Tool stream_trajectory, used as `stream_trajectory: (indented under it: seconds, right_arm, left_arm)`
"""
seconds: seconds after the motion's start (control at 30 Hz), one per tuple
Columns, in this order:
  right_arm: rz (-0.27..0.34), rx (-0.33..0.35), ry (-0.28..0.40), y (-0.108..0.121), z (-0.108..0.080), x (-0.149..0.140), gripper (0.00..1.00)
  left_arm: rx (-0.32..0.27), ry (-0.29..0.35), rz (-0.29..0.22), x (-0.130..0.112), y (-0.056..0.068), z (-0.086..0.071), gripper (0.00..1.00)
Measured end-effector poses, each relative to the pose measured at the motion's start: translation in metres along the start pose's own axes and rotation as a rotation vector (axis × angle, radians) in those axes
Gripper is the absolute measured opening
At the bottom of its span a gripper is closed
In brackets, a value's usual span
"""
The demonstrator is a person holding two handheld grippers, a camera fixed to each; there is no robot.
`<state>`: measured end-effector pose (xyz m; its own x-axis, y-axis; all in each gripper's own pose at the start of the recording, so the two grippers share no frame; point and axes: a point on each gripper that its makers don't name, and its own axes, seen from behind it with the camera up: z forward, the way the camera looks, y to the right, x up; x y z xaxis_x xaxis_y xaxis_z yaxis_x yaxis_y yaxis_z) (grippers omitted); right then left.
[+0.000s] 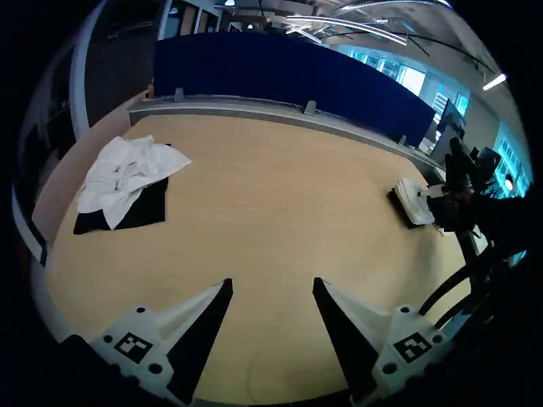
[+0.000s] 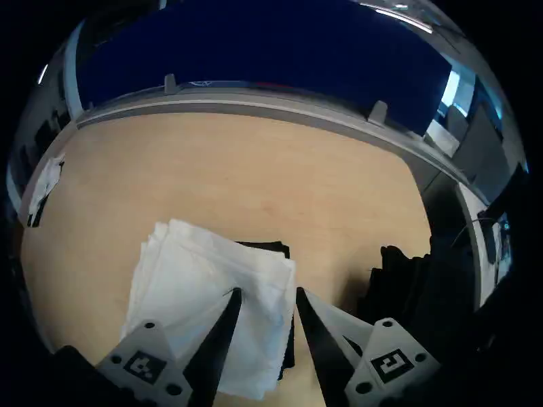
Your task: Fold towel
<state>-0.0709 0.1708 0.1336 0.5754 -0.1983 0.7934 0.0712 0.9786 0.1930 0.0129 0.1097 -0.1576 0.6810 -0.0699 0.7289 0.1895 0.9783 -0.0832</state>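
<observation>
1. Nearest to us, the left tool (image 1: 271, 281) hovers over bare tabletop (image 1: 285, 197), its two fingers spread wide apart with nothing between them.
2. The right tool (image 2: 266, 292) is also parted, by a narrower gap. It hangs low over a folded towel (image 2: 197, 292): one finger is above the white cloth and the other is at its right edge. We do not see the fingers pinching it.
3. The folded towel lies flat and squared up on a black cloth (image 2: 268, 247) near the tabletop's right end. A dark heap (image 2: 400, 285) sits just beside it; we cannot tell what it is.
4. We judge that this towel is done and set down, so the step in hand is letting go and turning to the next piece.
5. Well apart, towards the far left corner, a crumpled towel (image 1: 125, 173) is bunched up and lies partly over another black cloth (image 1: 146, 207).
6. We judge that the next move calls for carrying both tools across to it, finding two corners in the bunched cloth, and spreading it flat before any fold.
7. Farthest off, a blue screen (image 1: 285, 74) runs along the back edge.
</observation>
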Motion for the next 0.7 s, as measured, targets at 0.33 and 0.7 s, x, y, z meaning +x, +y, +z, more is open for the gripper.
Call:
stream_trajectory:
  seconds: [0.33,0.7]
  right_arm:
    - [0.019,0.046,0.05,-0.021,-0.004,0.009,0.92]
    - [0.006,0.069,0.069,-0.045,-0.003,0.013,0.99]
  left_arm:
    - [-0.01,0.001,0.004,0.003,0.003,0.001,0.87]
    - [-0.007,0.003,-0.002,0.001,0.001,-0.001,0.87]
